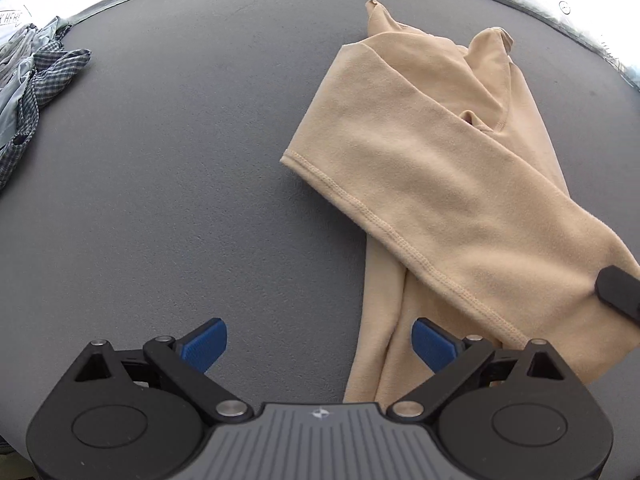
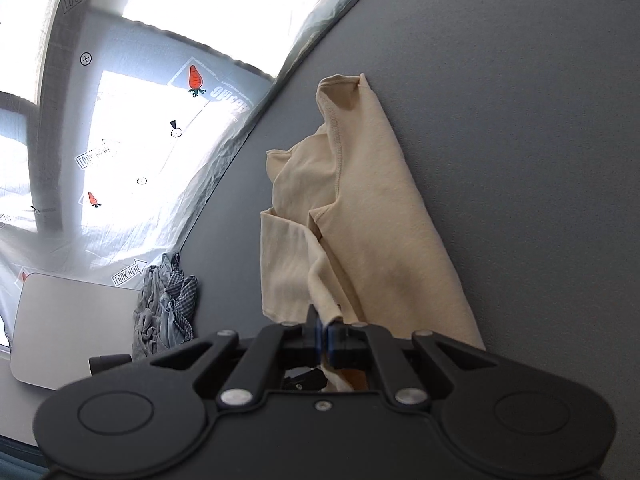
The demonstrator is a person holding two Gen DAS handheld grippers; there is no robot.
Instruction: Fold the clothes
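Near the far right edge of the grey table (image 1: 160,200) lies the tan shirt (image 1: 420,152), partly folded. The right gripper (image 2: 323,338) pinches its cloth; the left gripper (image 1: 320,346) gapes wide. Pull gently, keeping edges even.

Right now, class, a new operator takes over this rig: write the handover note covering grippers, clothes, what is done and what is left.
Left gripper: open, empty, above the grey table beside the shirt's near end.
Right gripper: shut on the beige shirt at its edge.
Shirt lies partly folded, one layer across another, still rumpled.
Pile of checked and grey clothes waits at the table's far left edge.
Left: finish and flatten the shirt, then fold the pile.
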